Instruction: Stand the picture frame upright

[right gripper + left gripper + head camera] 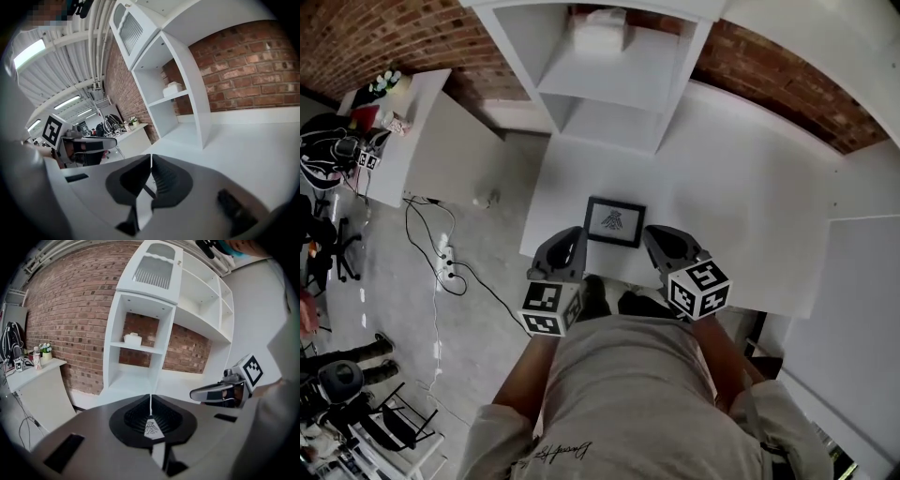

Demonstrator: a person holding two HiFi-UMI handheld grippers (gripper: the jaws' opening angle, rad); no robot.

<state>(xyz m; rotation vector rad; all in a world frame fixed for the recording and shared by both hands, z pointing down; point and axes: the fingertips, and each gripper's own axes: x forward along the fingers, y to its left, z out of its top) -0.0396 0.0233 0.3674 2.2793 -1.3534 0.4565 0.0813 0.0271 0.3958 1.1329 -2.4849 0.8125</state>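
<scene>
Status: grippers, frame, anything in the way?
Left gripper and right gripper both shut, empty. Picture frame flat on table between them. Nothing blocking it.

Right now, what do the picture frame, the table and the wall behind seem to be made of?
Picture frame: black matte border, either wood or plastic, I cannot tell which; inside it is a pale sheet with a dark drawing.
Table: white, smooth and evenly coloured, so probably laminated or painted board.
Wall: bare red-brown brick with pale mortar lines.
</scene>
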